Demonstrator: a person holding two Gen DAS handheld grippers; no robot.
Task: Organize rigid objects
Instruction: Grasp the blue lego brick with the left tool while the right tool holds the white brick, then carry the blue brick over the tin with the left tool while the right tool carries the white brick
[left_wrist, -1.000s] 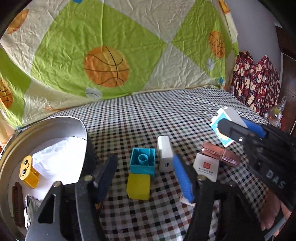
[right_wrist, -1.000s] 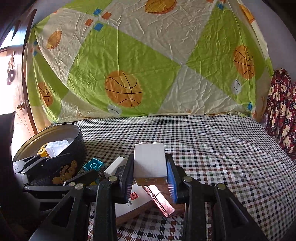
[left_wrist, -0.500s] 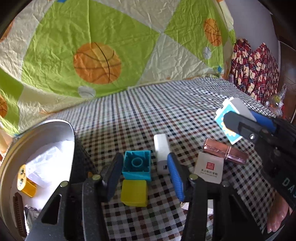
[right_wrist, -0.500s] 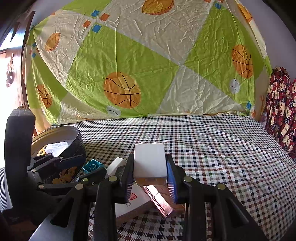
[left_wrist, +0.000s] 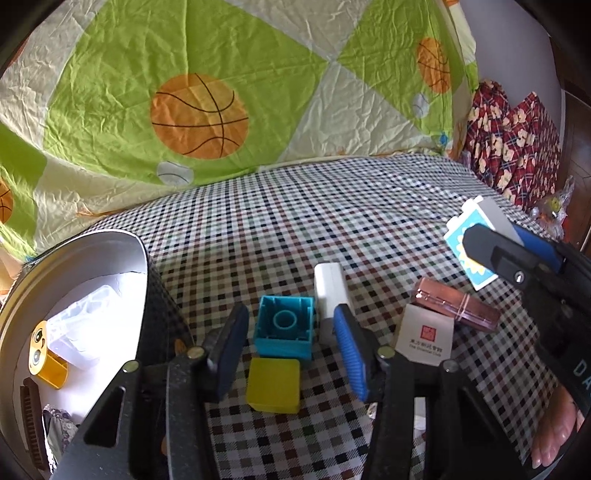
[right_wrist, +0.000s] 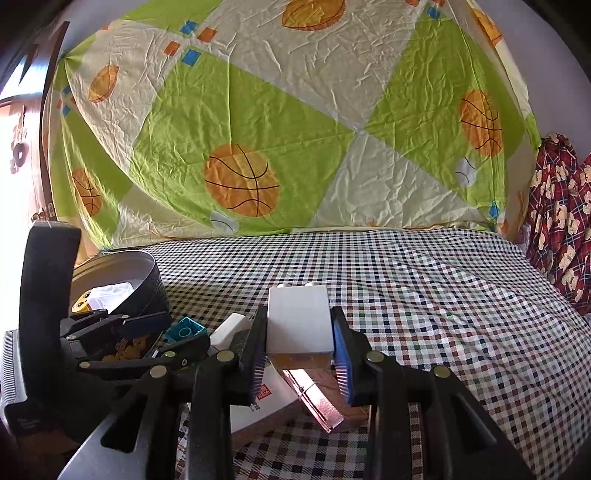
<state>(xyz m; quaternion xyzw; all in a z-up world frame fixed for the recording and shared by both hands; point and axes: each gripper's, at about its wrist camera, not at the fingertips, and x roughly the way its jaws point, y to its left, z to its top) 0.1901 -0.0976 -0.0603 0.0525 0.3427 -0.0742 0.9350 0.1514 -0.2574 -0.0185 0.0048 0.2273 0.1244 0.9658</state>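
Checked cloth (left_wrist: 332, 221) covers the surface. Landmark: teal block (left_wrist: 284, 332), lying w/ its hollow side toward the camera. Left gripper (left_wrist: 288, 350) hangs just above it, jaws spread wide, one each side, gripping nothing. Yellow block (left_wrist: 274, 384) sits just in front of the teal one; white charger (left_wrist: 330, 291) just to its right; round tin (left_wrist: 147, 295) w/ small items inside to its left. Right gripper (right_wrist: 298, 347), further right of the block, is clamped on a white block (right_wrist: 298, 321) held above the cloth.
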